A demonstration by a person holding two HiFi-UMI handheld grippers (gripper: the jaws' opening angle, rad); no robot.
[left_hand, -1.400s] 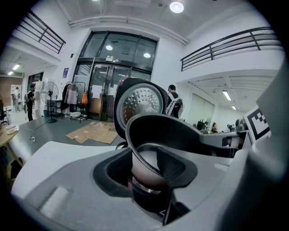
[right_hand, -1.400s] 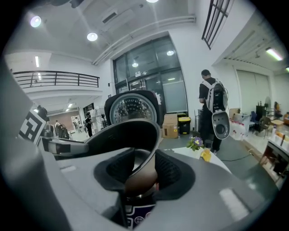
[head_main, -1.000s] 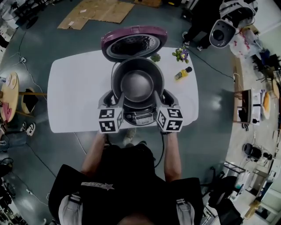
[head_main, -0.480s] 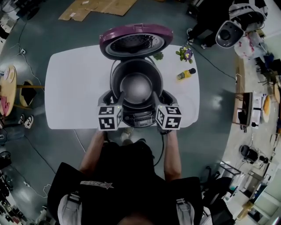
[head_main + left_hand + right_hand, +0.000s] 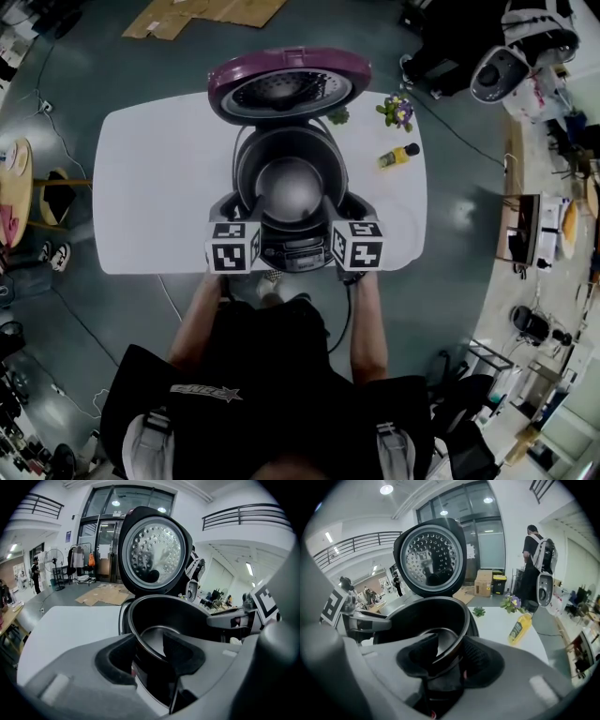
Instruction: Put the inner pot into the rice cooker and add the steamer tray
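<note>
The rice cooker stands on the white table with its purple lid up. The dark inner pot sits low in the cooker's well. My left gripper is shut on the pot's left rim, which passes between its pads. My right gripper has the right rim between its jaws. They have just been opening, and the inner pad stands slightly off the rim. No steamer tray shows in any view.
A yellow bottle, a small flower pot and a green sprig stand at the table's back right. Cardboard lies on the floor behind. A person with a backpack stands beyond the table.
Both grippers and the pot have sunk lower into the cooker. The marker cubes have dropped towards the cooker's front panel.
</note>
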